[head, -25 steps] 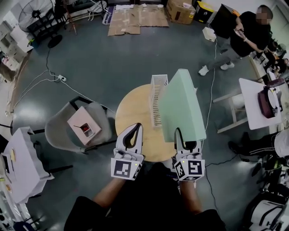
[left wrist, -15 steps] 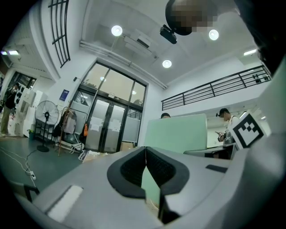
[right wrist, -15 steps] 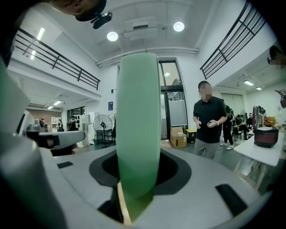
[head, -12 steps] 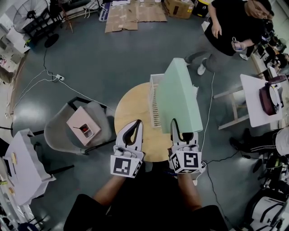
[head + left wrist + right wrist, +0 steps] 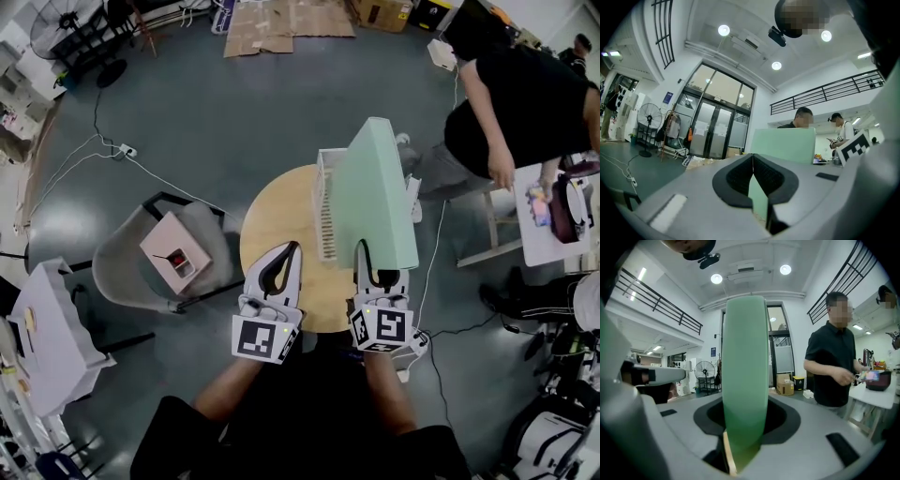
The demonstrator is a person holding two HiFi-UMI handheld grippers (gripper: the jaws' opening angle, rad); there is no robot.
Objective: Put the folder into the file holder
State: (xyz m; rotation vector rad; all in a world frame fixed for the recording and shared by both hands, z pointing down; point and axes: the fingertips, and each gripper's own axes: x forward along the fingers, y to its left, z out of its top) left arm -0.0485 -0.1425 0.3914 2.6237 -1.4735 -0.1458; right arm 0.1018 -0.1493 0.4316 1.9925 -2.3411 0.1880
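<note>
A pale green folder (image 5: 375,192) stands upright on edge over the round wooden table (image 5: 277,220). My right gripper (image 5: 373,274) is shut on its near bottom corner. In the right gripper view the folder's spine (image 5: 745,366) fills the gap between the jaws. A white slatted file holder (image 5: 325,202) stands on the table just left of the folder, which overlaps the holder's right side. I cannot tell whether the folder is inside it. My left gripper (image 5: 278,270) hovers at the table's near edge, jaws shut and empty. In its own view the folder (image 5: 783,145) shows beyond the left gripper (image 5: 753,160).
A grey chair with a pink box (image 5: 174,257) on it stands left of the table. A person in black (image 5: 525,103) leans over a white side table (image 5: 539,239) at the right. Cables (image 5: 122,155) lie on the floor.
My right gripper and the folder have shifted a little left and forward, closer over the file holder. The person in black has walked from the back right up to the side table.
</note>
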